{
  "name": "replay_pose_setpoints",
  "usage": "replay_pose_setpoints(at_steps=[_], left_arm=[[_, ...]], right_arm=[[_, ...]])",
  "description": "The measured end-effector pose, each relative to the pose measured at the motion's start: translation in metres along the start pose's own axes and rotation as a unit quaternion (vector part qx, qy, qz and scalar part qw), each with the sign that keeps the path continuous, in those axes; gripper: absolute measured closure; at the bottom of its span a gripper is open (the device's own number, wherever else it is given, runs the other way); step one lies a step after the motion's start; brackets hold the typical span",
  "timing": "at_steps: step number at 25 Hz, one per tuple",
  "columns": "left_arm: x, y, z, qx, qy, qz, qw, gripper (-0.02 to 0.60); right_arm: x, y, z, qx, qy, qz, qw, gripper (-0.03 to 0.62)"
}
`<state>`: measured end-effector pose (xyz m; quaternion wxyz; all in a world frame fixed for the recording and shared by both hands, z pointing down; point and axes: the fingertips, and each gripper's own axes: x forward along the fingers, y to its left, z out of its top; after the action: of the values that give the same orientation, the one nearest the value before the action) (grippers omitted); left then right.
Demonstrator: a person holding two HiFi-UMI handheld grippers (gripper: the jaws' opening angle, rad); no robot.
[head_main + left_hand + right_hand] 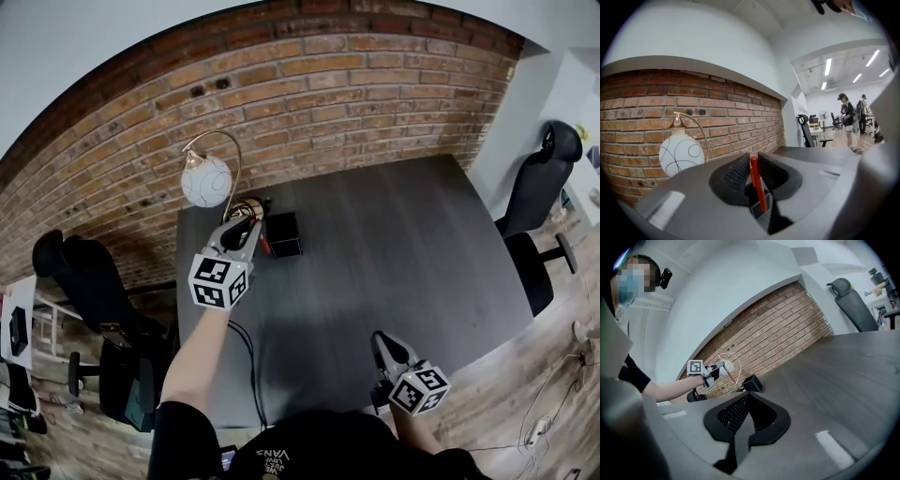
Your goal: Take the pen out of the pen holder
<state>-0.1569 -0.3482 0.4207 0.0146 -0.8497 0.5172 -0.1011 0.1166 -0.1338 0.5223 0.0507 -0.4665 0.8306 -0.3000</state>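
My left gripper is shut on a red pen and holds it above the dark table, just left of the black box-shaped pen holder. In the left gripper view the pen stands nearly upright between the dark jaw pads, its top at the fingertips of the gripper. The right gripper view shows that left gripper raised with the pen hanging clear of the holder. My right gripper hovers at the table's near edge, shut and empty, as the right gripper view confirms.
A white globe lamp on a curved brass arm stands at the table's far left corner by the brick wall. A black cable runs along the table's left side. Black office chairs stand at right and left. People stand far off.
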Motion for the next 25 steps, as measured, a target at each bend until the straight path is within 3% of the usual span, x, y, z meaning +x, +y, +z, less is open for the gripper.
replay_pose_setpoints(at_steps=[11, 21, 25], left_arm=[[-0.062, -0.018, -0.011, -0.003, -0.009, -0.024, 0.9997, 0.471], [-0.114, -0.040, -0.023, -0.035, -0.024, -0.048, 0.9980, 0.471], [-0.139, -0.049, -0.026, -0.019, -0.027, -0.056, 0.9979, 0.471]], right_arm=[[-0.018, 0.038, -0.007, -0.016, -0.015, -0.006, 1.000, 0.592], [-0.033, 0.068, -0.017, -0.026, -0.033, -0.012, 0.999, 0.592], [-0.036, 0.082, -0.021, -0.028, -0.039, -0.010, 0.999, 0.592]])
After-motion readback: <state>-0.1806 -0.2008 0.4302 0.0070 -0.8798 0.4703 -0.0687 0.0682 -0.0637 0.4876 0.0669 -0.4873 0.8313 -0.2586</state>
